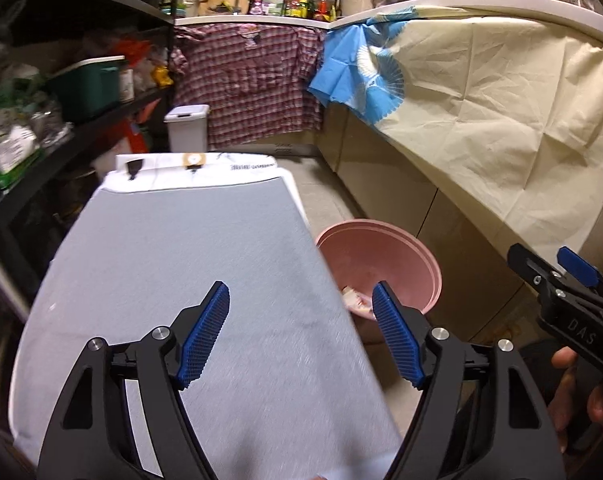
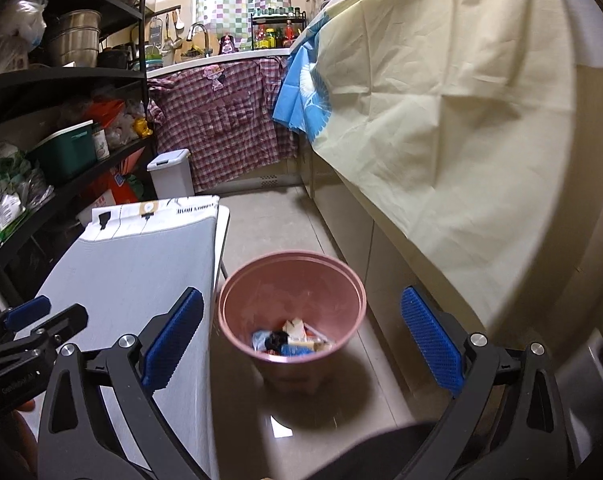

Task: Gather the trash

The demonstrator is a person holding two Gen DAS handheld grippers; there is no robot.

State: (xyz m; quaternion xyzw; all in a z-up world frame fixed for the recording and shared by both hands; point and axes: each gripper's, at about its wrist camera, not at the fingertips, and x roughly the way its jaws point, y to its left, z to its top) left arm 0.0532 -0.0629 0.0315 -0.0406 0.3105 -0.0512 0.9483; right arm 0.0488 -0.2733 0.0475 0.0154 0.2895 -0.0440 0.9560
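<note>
Your left claw [image 1: 301,334] stood wide open, nothing between its blue pads, held above the near end of the grey-topped bench [image 1: 181,280]. Its right finger reached past the bench's right edge, toward the pink bin [image 1: 417,264]. The bench top under it carried nothing that I could make out; a white printed strip [image 1: 189,166] lay across its far end.

Your right claw [image 2: 301,344] was also spread wide and gripped nothing. It hung over the floor [image 2: 261,224], looking down into the pink bin [image 2: 229,300], which sat framed between its two fingers. The bin stood upright on the tiled floor, just beside the bench's right edge [image 2: 209,248] and near the cabinet fronts [image 2: 349,224].

The trash [image 2: 289,340] lay in the bottom of the bin: a small heap of blue, black, white and reddish scraps, too blurred to sort. From the left wrist view only a pale sliver of it [image 1: 355,300] showed behind the finger.

Each claw showed at the edge of the other's view, well apart.

A cream cloth [image 2: 441,120] with a blue patch [image 2: 301,92] draped the long counter on the right. A checked shirt [image 2: 221,128] hung from the far counter, a small white lidded bin [image 2: 171,176] stood below it, and dark shelving [image 2: 61,80] lined the left.
</note>
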